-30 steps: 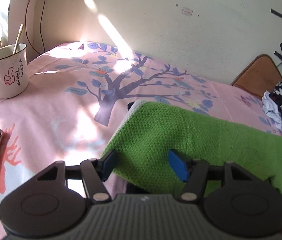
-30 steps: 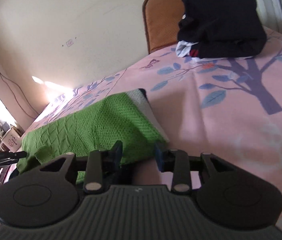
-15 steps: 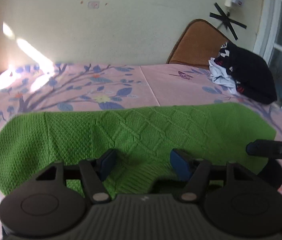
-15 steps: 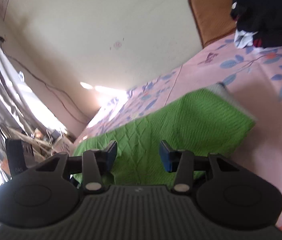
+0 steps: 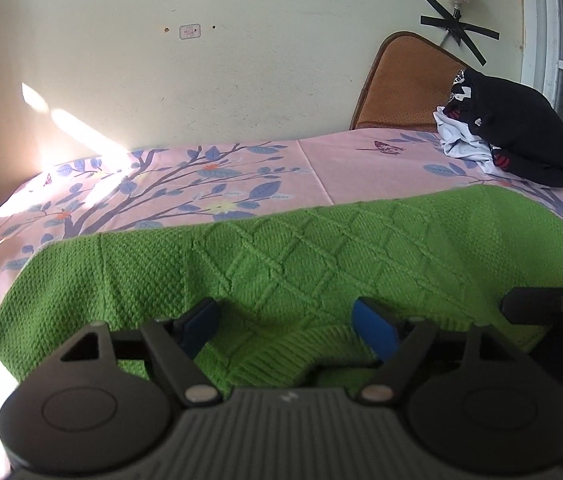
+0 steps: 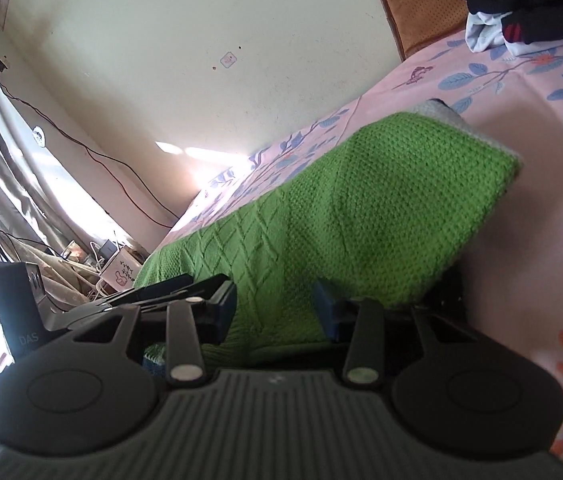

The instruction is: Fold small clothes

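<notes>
Setting: a pink bedsheet [image 5: 353, 160] printed with a blue-leafed tree covers the work surface, and a pale wall rises behind it.
Garment: a green knitted sweater [image 5: 321, 256] lies across the sheet from 9 o'clock to 3 o'clock in the left wrist view, diamond pattern up. It looks laid flat so it can be folded.
Sweater hem: the ribbed edge sits nearest the left-hand tool, at 6 o'clock of the knit, bunched slightly between the blue pads.
Left gripper [image 5: 287, 322]: its jaws are spread wide and have just been opening. The hem lies between them, but the pads do not press it, so I judge this a release after laying the cloth down.
Right gripper [image 6: 275, 306]: its jaws stand partly apart over the near edge of the sweater. The green knit fills the gap between them; whether the pads nip it I cannot tell.
Sweater end: in the right wrist view the far end at 1 o'clock shows a grey inner edge [image 6: 477, 136], suggesting a layer already turned over.
Other clothes: a black and white pile [image 5: 509, 140] rests at 2 o'clock, well apart, probably set aside.
Chair: a brown chair back [image 5: 401, 88] stands behind the pile.
Task stage: folding seems midway.
</notes>
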Available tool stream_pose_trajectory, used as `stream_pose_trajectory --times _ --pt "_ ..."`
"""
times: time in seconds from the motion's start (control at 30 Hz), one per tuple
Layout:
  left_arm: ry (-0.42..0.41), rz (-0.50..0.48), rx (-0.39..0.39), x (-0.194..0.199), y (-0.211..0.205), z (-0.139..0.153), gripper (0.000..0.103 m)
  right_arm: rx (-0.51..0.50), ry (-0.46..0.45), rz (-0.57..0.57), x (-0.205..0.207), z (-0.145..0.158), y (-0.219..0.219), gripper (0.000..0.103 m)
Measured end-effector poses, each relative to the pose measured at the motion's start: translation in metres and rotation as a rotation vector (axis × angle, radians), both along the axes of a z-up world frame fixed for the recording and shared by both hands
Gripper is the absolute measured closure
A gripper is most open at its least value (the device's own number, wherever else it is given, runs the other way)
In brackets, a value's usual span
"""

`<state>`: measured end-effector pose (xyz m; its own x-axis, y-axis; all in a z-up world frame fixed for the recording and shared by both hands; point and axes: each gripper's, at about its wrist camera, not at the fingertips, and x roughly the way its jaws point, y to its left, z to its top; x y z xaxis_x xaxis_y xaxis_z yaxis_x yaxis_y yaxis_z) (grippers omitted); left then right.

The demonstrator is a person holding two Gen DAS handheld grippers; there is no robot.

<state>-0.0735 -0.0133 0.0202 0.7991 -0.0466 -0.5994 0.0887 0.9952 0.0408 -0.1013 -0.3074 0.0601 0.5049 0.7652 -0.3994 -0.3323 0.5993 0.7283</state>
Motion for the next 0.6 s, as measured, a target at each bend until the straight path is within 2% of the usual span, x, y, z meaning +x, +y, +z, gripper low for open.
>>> stream_pose_trajectory --times 0.07,0.17,0.23,0.3,0.6 --pt "-0.005 0.001 0.001 0.0 0.0 -0.001 0.024 0.007 0.002 0.0 0.0 0.0 -0.001 0.056" --pt "-0.008 0.016 -0.004 0.0 0.002 -0.002 0.015 0.014 0.002 0.002 0.0 -0.001 -0.002 0.056" --pt "0.005 0.031 -0.024 0.003 0.007 -0.004 0.0 0.014 -0.002 0.002 -0.001 -0.001 -0.002 0.056" --pt "0.014 0.029 -0.052 0.004 0.013 -0.005 0.0 0.012 -0.01 0.004 -0.002 -0.001 -0.001 0.056" --pt "0.007 -0.016 -0.05 0.001 0.017 -0.007 0.0 0.02 -0.015 0.023 0.001 -0.004 -0.006 0.055"
